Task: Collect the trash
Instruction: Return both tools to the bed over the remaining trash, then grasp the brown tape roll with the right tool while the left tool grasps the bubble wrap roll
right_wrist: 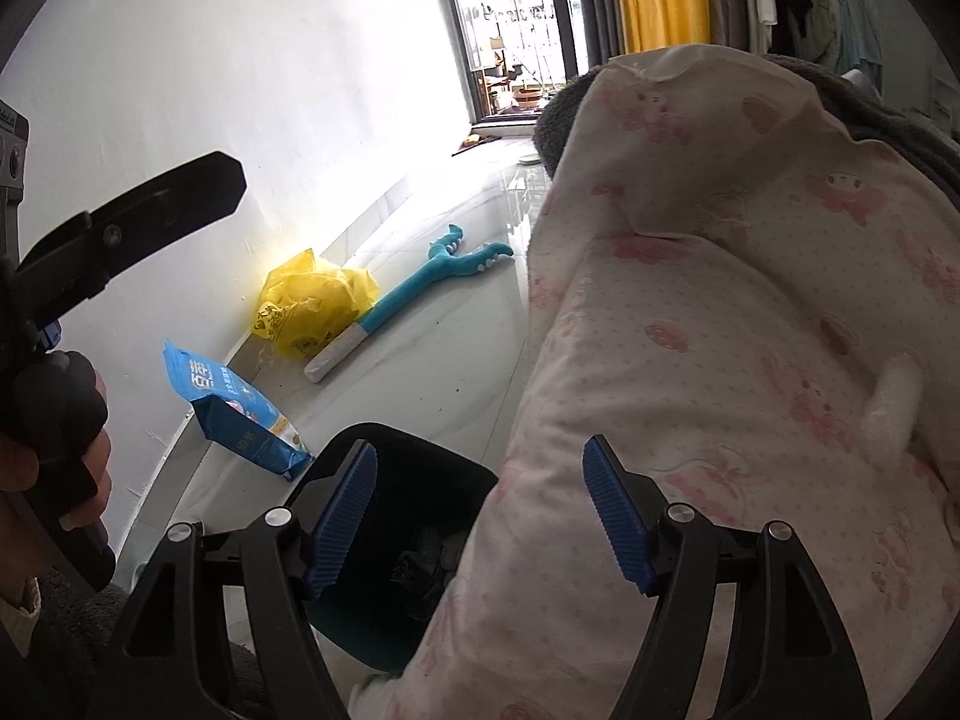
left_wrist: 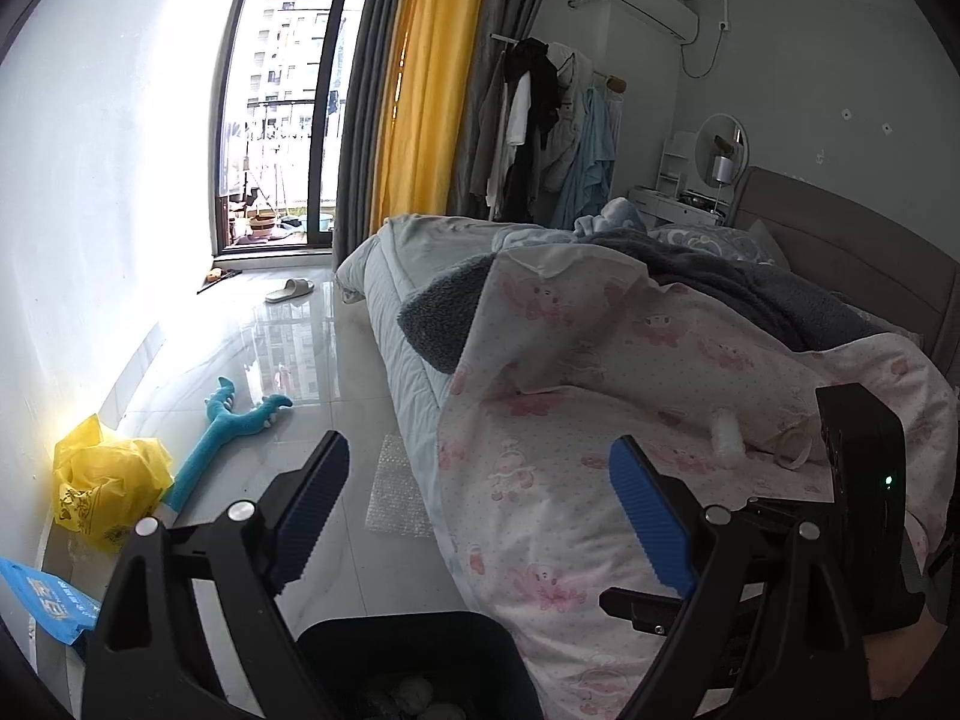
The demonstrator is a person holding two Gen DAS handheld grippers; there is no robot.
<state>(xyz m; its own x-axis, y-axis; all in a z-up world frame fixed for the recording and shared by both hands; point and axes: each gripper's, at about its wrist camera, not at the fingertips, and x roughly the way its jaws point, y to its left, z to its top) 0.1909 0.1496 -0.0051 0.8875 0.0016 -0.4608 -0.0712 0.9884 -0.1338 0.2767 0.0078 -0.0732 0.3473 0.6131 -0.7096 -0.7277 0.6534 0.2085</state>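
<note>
A dark trash bin [left_wrist: 408, 648] stands on the floor beside the bed; it also shows in the right wrist view [right_wrist: 414, 516] with scraps inside. My left gripper [left_wrist: 480, 504] is open and empty above it. My right gripper [right_wrist: 480, 510] is open and empty over the bin and the quilt edge. A white crumpled tissue [left_wrist: 727, 433] lies on the pink quilt, seen in the right wrist view too [right_wrist: 894, 399]. A white ring-like piece [left_wrist: 795, 447] lies beside it. On the floor lie a yellow plastic bag [left_wrist: 102, 480] [right_wrist: 312, 306], a blue packet [left_wrist: 48, 600] [right_wrist: 240, 414] and a bubble-wrap piece [left_wrist: 399, 486].
The bed with a pink-patterned quilt [left_wrist: 600, 420] fills the right side. A blue plush toy [left_wrist: 234, 432] [right_wrist: 432, 282] lies on the tiled floor by the white wall. A slipper [left_wrist: 290, 289] lies near the balcony door. A clothes rack [left_wrist: 540, 120] stands behind the bed.
</note>
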